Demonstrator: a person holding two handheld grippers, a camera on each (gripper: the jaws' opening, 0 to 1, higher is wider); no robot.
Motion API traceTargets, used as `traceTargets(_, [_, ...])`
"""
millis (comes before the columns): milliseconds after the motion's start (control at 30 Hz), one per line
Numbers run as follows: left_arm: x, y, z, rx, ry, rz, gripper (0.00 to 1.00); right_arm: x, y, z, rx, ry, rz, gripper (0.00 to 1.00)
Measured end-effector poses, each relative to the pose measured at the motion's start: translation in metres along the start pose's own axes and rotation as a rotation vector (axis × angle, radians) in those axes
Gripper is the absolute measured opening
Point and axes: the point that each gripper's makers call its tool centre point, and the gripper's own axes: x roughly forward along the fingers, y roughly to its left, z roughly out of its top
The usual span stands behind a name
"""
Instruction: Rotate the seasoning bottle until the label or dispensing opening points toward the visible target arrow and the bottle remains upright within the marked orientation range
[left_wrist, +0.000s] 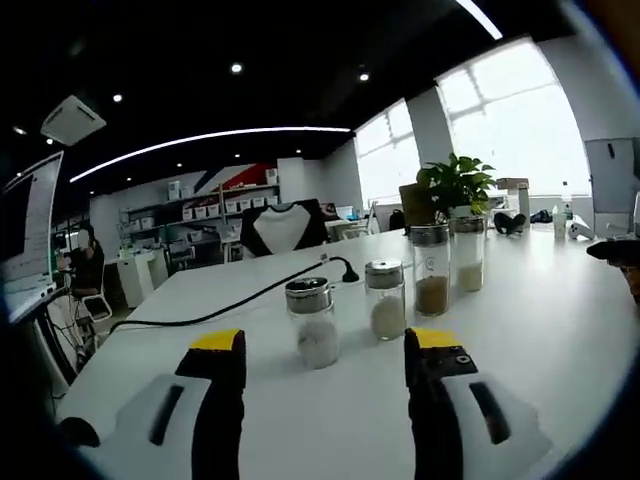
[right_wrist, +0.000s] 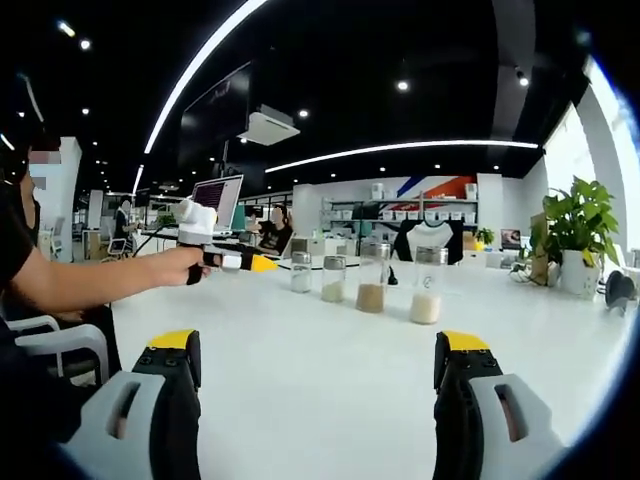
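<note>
Four clear glass seasoning bottles with metal lids stand upright in a row on the white table (left_wrist: 560, 330). In the left gripper view, the nearest short bottle (left_wrist: 312, 322) holds white grains. Beside it are a second short bottle (left_wrist: 385, 298), a tall bottle with brown powder (left_wrist: 431, 268) and a tall pale one (left_wrist: 468, 253). My left gripper (left_wrist: 325, 345) is open, just short of the nearest bottle, touching nothing. My right gripper (right_wrist: 320, 345) is open over bare table, well back from the row: short bottles (right_wrist: 301, 272) (right_wrist: 333, 278), brown bottle (right_wrist: 372, 277), pale bottle (right_wrist: 427, 285). The left gripper (right_wrist: 262, 263) shows there in a hand (right_wrist: 185, 265).
A black cable (left_wrist: 240, 298) runs across the table behind the bottles to the left edge. A potted plant (left_wrist: 458, 182) (right_wrist: 575, 225) stands at the table's far end with small items nearby. Chairs, shelves and seated people lie beyond the table.
</note>
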Motion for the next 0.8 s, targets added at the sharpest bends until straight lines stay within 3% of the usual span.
traceTargets(233, [0.013, 0.006, -0.006, -0.011, 0.018, 0.013, 0.65, -0.001, -0.002, -0.002, -0.002, 0.008, -0.003, 0.99])
traceTargets(500, [0.025, 0.023, -0.004, 0.015, 0.028, 0.037, 0.61, 0.001, 0.000, -0.003, -0.005, 0.014, 0.002, 0.99])
traceTargets(800, [0.044, 0.026, -0.001, 0.010, 0.025, 0.034, 0.56, 0.005, 0.004, -0.003, -0.009, 0.010, 0.016, 1.00])
